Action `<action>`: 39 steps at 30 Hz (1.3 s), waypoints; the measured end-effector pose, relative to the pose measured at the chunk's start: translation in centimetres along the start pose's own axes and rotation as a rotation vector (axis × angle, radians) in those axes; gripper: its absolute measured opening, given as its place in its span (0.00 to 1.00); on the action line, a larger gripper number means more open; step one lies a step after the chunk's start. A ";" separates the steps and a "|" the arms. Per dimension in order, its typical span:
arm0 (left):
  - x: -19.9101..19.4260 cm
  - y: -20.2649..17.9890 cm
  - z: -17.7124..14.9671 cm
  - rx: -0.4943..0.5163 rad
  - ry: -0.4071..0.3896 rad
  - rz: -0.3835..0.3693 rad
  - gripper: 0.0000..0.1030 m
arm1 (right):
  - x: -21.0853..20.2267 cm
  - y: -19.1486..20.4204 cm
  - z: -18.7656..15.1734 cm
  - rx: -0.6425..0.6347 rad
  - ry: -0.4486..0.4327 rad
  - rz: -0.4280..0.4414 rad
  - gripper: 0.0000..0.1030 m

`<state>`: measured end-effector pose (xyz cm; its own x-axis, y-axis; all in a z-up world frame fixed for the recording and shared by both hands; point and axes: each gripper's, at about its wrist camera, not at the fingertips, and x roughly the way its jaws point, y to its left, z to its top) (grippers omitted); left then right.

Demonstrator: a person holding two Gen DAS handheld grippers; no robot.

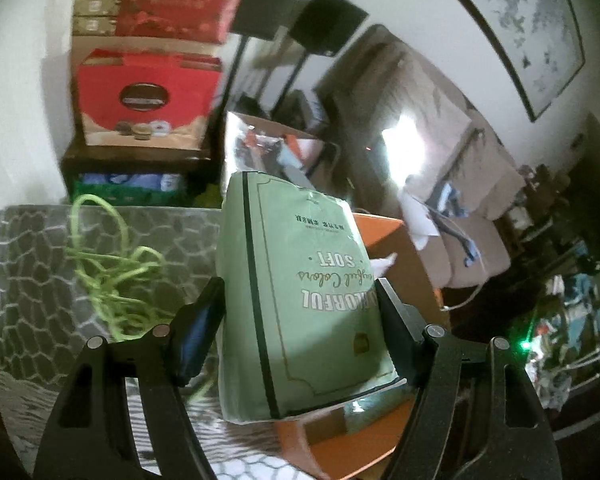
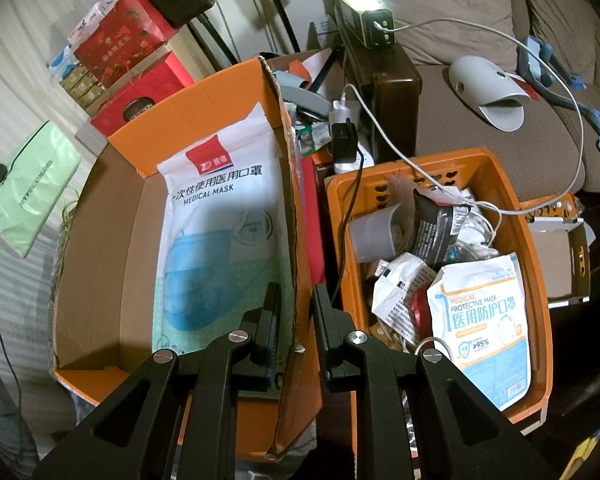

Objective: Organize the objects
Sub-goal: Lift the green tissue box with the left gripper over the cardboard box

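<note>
Two grippers are at work. Your left gripper (image 1: 300, 320) holds the green tissue pack (image 1: 300, 300) between its fingers at the centre of the left wrist frame, raised above the orange cardboard box (image 1: 396, 264); the same pack (image 2: 28, 188) shows at the left edge of the right wrist frame. A tangle of green cord (image 1: 108, 268) lies on the grey patterned cloth (image 1: 32, 280) at centre left. Your right gripper (image 2: 296, 320), in the lower centre, has its fingers narrow and straddling the right wall of the cardboard box (image 2: 288, 208); whether they pinch it I cannot tell. A medical mask bag (image 2: 220, 232) lies inside that box. At right, the orange plastic basket (image 2: 536, 280) holds another mask packet (image 2: 484, 320) amid clutter.
</note>
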<state>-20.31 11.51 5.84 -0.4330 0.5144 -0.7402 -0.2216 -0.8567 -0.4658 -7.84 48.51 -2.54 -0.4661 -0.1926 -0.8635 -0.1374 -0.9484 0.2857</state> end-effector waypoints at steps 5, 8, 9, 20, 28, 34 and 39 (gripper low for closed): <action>2.7 -2.7 -0.4 0.010 0.039 -0.028 0.69 | 0.0 0.0 0.0 0.000 0.000 0.000 0.16; 4.4 -4.1 -0.9 0.010 0.066 -0.039 0.69 | 0.0 -0.1 0.0 -0.001 0.000 -0.001 0.16; 5.2 -4.8 -1.3 0.011 0.077 -0.041 0.69 | -0.1 0.0 0.0 -0.001 0.000 -0.001 0.16; 12.4 -9.2 -2.7 -0.011 0.138 -0.020 0.69 | -0.3 -0.1 -0.1 0.003 -0.001 0.000 0.16; 15.8 -10.2 -3.9 -0.073 0.140 0.001 0.69 | -0.2 0.1 -0.2 -0.012 -0.003 -0.006 0.16; 17.3 -11.0 -4.1 -0.100 0.110 0.023 0.69 | -0.1 0.2 -0.5 -0.017 -0.003 -0.004 0.16; 18.5 -11.9 -4.5 -0.101 0.111 0.019 0.69 | 0.1 0.3 -0.8 -0.020 0.004 -0.002 0.16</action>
<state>-21.76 31.41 -4.41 -0.3357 0.5036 -0.7960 -0.1231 -0.8613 -0.4930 -7.27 48.02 -2.91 -0.4626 -0.1919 -0.8656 -0.1206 -0.9536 0.2759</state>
